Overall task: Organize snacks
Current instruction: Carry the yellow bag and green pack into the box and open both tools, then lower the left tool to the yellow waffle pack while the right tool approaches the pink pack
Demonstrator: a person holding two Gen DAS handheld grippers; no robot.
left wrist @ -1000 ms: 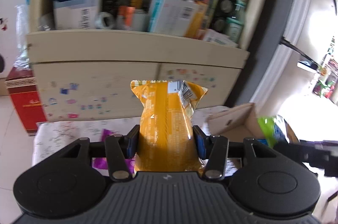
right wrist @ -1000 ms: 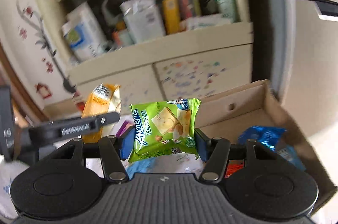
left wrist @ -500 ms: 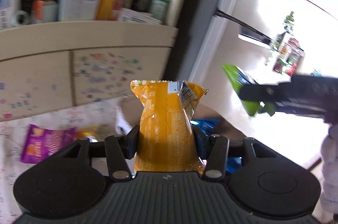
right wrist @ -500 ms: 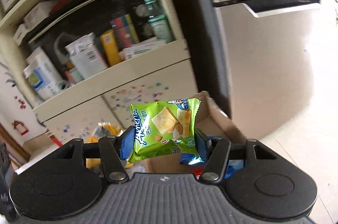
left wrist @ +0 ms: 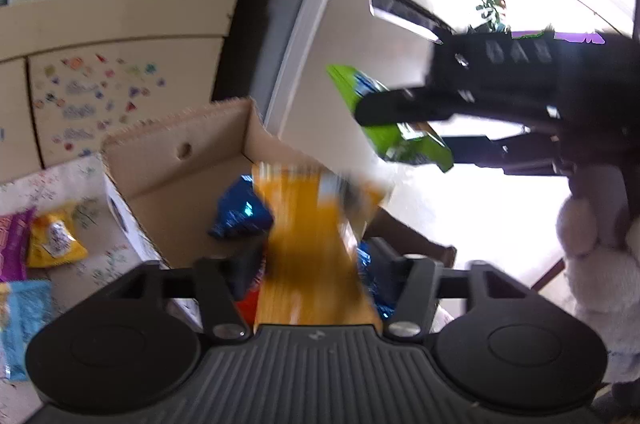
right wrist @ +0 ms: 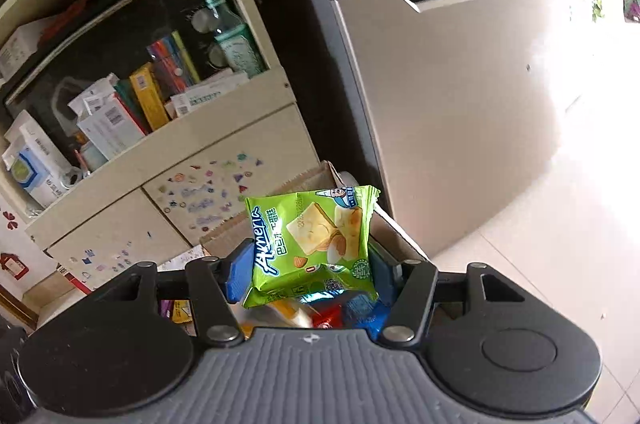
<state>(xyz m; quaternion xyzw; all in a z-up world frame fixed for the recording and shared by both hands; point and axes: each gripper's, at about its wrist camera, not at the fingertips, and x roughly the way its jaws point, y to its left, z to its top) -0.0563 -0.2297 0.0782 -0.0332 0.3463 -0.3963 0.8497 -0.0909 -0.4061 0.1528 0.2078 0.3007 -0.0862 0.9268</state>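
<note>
My left gripper hangs over an open cardboard box. Its jaws stand wide apart, and the orange snack packet between them is motion-blurred and touches neither pad. My right gripper is shut on a green Amerie biscuit packet and holds it above the box's far corner. The same packet also shows in the left wrist view, in the air to the right of the box. Blue packets lie inside the box.
Yellow, purple and light blue packets lie on the patterned table left of the box. A cream cabinet with stickers and a cluttered shelf stand behind. A fridge is on the right.
Both grippers swung right, over the box. The left jaws have opened and the orange packet now looks blurred and loose between them. The right gripper still holds the green packet.
</note>
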